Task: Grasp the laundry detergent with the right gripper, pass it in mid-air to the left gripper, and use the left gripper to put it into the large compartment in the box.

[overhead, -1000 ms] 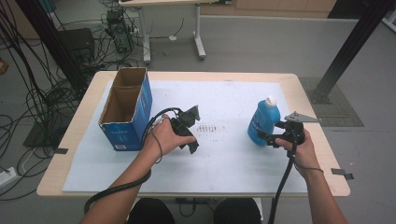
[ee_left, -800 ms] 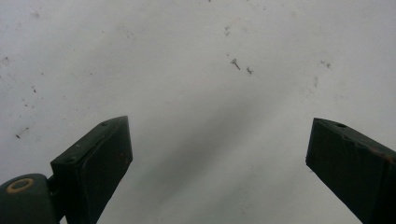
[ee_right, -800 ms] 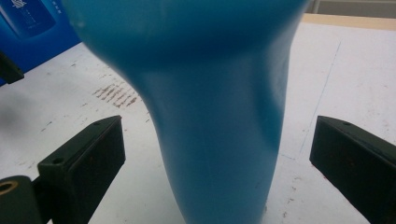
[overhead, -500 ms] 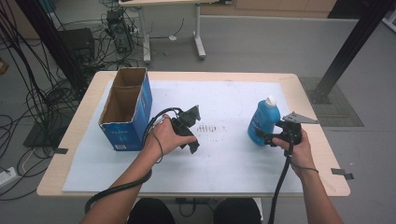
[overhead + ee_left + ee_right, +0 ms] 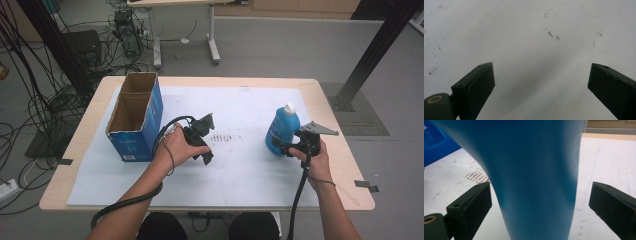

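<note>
A blue bottle (image 5: 282,131) with a white cap stands upright on the white sheet at the table's right. My right gripper (image 5: 281,148) is at its base from the near right side. In the right gripper view the bottle (image 5: 534,175) stands between the two open jaws, with gaps on both sides, and the right gripper (image 5: 540,205) is not touching it. My left gripper (image 5: 206,150) rests low at the table's middle, held in a hand, pointing down at the sheet. In the left gripper view the left gripper (image 5: 541,82) is wide open over bare white surface.
An open blue cardboard box (image 5: 135,117) stands at the table's left, close to the left hand. A patch of dark marks (image 5: 225,136) lies on the white sheet (image 5: 240,100) between the grippers. Cables trail from both grippers toward the near edge.
My right gripper has edged slightly closer to the bottle's base. The left gripper and the box have stayed still.
</note>
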{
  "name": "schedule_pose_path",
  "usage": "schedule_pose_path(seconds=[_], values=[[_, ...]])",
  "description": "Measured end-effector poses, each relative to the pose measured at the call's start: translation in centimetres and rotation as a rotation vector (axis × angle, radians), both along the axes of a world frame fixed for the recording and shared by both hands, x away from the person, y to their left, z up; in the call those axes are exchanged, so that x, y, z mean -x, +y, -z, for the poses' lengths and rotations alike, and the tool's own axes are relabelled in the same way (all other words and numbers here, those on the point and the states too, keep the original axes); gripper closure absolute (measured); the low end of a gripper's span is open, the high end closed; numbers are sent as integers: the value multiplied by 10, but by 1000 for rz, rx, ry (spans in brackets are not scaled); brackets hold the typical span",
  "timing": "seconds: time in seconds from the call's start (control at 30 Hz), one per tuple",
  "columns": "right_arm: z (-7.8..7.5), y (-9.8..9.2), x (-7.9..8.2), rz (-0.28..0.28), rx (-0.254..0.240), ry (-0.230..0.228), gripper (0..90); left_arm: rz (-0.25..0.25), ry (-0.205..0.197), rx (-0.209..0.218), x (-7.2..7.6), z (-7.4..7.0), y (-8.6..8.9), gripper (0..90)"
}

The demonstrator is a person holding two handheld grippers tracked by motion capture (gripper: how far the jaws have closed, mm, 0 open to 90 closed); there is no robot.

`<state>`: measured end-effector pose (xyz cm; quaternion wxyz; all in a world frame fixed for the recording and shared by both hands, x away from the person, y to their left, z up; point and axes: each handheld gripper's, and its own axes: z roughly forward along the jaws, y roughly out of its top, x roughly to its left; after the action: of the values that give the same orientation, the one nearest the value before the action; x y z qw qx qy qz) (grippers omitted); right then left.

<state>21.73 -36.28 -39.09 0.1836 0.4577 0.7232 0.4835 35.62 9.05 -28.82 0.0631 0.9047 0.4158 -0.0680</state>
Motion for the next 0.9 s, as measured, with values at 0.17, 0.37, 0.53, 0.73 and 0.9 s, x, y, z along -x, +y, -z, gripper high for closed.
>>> schedule_pose_path(seconds=[0.17, 0.37, 0.53, 0.73, 0.9], values=[[3, 2, 1, 13, -7, -6, 45, 1, -1, -3, 0, 0, 0, 75], [7, 5, 0, 28, -19, -13, 47, 2, -1, -3, 0, 0, -1, 75], [8, 8, 0, 32, -20, -19, 58, 1, -1, -2, 0, 1, -1, 76], [12, 9, 1, 31, -24, -27, 97, 0, 0, -3, 0, 1, 1, 77], [14, 10, 2, 38, -28, -28, 131, 0, -3, -5, 0, 0, 2, 77]])
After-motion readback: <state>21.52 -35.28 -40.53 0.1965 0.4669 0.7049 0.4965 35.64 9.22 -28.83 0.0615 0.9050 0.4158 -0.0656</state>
